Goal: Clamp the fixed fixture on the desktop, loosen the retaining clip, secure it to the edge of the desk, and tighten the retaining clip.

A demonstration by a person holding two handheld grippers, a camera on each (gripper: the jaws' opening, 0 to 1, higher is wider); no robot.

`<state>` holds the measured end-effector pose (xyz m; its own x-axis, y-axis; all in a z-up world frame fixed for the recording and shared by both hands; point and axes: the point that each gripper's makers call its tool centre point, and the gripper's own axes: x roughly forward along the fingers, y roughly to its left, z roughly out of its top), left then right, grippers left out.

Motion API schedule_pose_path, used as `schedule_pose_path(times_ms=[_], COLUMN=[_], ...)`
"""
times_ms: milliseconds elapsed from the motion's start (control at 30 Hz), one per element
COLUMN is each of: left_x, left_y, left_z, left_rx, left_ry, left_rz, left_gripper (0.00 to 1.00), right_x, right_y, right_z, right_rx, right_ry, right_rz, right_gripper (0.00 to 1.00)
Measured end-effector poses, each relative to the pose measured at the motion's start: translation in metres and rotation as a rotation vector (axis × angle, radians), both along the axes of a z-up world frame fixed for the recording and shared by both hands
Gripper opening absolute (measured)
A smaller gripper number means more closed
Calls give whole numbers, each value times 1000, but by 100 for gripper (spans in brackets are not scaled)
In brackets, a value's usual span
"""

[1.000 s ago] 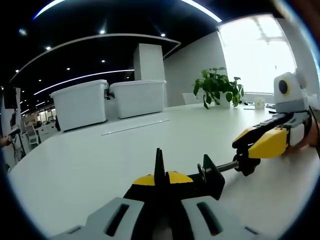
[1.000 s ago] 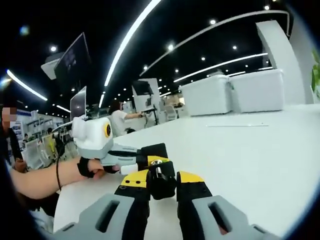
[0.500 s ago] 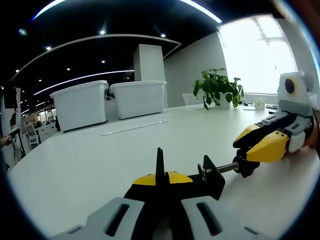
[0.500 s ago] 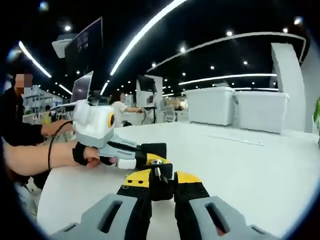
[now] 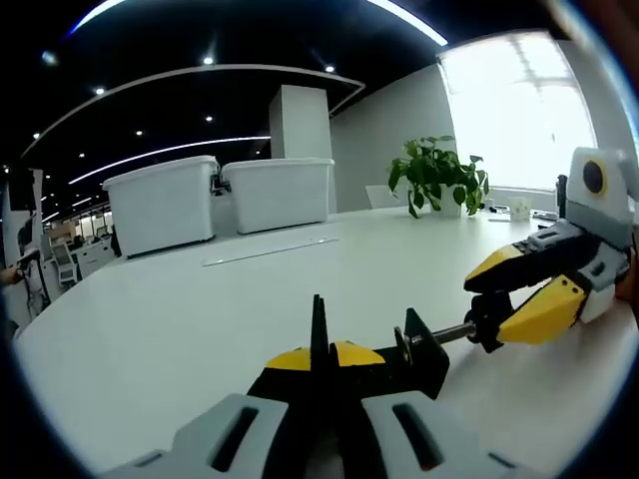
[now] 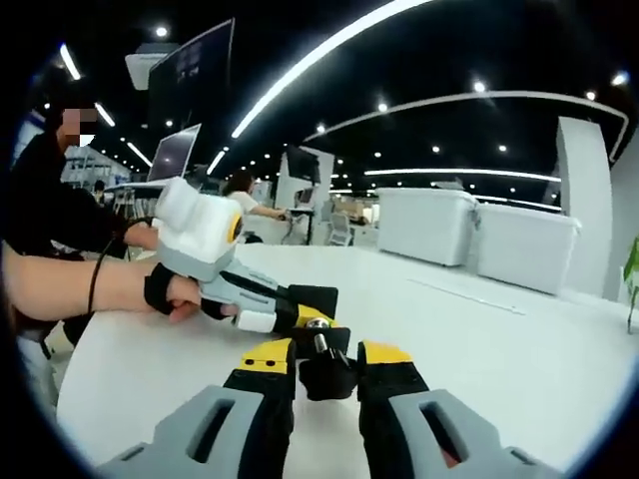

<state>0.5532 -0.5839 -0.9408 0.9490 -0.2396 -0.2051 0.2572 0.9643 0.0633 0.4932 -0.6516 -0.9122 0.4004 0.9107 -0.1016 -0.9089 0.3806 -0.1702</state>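
Rolling since a second ago, my right gripper (image 5: 499,311) turns its clenched jaws on the clamp's screw knob (image 6: 325,361) while my left gripper (image 5: 318,364) pinches the clamp body (image 5: 344,367) on the table (image 5: 200,329); a slipping knob would stall loosening.

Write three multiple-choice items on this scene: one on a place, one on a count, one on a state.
1. Where does the potted plant stand?
A. On the white table's far side, near the window
B. On the floor
C. On a bin

2. How many white storage bins stand behind the table?
A. One
B. Two
C. Four

3. What is the right gripper doing?
A. Hanging open above the table
B. Shut on the clamp's screw knob
C. Holding the plant

A: leaves rise behind the tabletop by the bright window.
B: two bins sit side by side.
B: yellow jaws pinch the black knob.
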Motion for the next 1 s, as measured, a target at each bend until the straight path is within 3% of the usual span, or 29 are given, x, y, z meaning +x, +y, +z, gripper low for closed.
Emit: schedule_pose_path(times_ms=[300, 467, 733, 900, 1000], left_x=[0, 1, 1, 1, 0], left_y=[-1, -1, -1, -1, -1], left_z=[0, 0, 0, 1, 0], left_rx=[1, 1, 2, 4, 5], left_ry=[-1, -2, -2, -4, -4], left_rz=[-5, -7, -4, -5, -4], left_gripper=[5, 5, 5, 6, 6], right_x=[10, 8, 6, 6, 6], right_y=[-4, -3, -1, 0, 1], right_z=[-7, -9, -9, -4, -6], right_rx=[-5, -18, -62, -171, -180], right_ry=[62, 50, -48, -274, -285], right_rz=[-28, -19, -16, -49, -49], right_gripper=[27, 26, 26, 25, 25])
